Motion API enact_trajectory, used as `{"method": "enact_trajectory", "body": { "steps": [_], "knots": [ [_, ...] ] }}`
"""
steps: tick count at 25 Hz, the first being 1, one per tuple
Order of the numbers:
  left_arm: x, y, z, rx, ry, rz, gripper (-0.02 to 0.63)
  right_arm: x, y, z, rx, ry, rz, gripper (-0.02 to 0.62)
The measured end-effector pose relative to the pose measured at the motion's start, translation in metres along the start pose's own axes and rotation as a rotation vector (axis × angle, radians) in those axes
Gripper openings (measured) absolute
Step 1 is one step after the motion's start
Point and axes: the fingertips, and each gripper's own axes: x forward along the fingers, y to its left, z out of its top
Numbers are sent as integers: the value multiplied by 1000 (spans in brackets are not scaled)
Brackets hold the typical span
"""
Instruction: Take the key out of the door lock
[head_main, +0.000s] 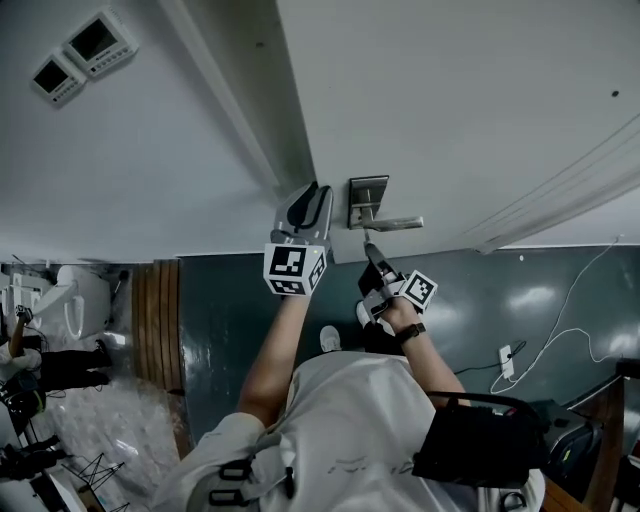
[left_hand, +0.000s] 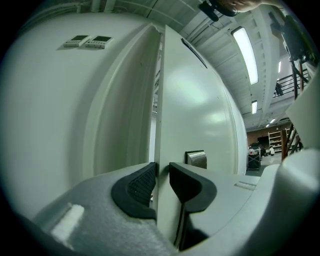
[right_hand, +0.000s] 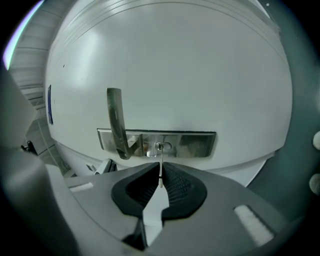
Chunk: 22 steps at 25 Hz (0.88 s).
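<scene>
The white door (head_main: 450, 110) carries a steel lock plate (right_hand: 157, 142) with a lever handle (right_hand: 116, 120). A thin key (right_hand: 160, 161) sticks out of the keyhole, seen edge-on. My right gripper (right_hand: 160, 174) is just below the plate, and its ribbed pads are closed in on the outer end of the key. In the head view the right gripper (head_main: 368, 250) sits just under the handle (head_main: 395, 223). My left gripper (left_hand: 161, 176) is clamped on the door's free edge (left_hand: 161, 100), one pad on each face. It shows left of the lock plate (head_main: 368, 202) in the head view, as the left gripper (head_main: 303, 208).
The door frame (head_main: 240, 120) runs beside the door's edge. Two wall control panels (head_main: 85, 55) are mounted on the wall at the upper left. A white cable and socket (head_main: 507, 360) lie on the dark floor. A person (head_main: 40, 365) stands at the far left.
</scene>
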Motion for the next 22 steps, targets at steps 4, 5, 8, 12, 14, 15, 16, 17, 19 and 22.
{"method": "enact_trajectory", "body": {
  "steps": [4, 5, 8, 12, 14, 15, 16, 17, 19, 22],
  "knots": [
    [-1, 2, -1, -23, -5, -11, 84, -44, -2, -4, -27, -43, -47, 25],
    [-3, 2, -3, -30, 4, -16, 84, -54, 1, -2, -72, -49, -67, 25],
    [-17, -7, -5, -52, 15, -46, 47, -82, 22, 4, -263, -61, -126, 25],
    [-44, -35, -17, -60, 19, -95, 26, -118, 58, 10, -521, -95, -139, 25],
    [-59, -53, -29, -59, 39, -118, 26, -137, 70, 12, -636, -111, -182, 25],
    [-65, -61, -36, -61, 53, -127, 25, -142, 79, 12, -689, -116, -190, 25],
    [-72, -69, -43, -65, 67, -133, 25, -145, 88, 12, -739, -116, -193, 25],
    [-79, -76, -49, -69, 78, -134, 24, -147, 96, 12, -785, -111, -192, 25],
    [-94, -90, -55, -67, 88, -127, 0, -148, 112, 11, -871, -100, -182, 25],
    [-114, -112, -55, -59, 85, -126, 0, -151, 137, 11, -1044, -100, -188, 25]
  ]
}}
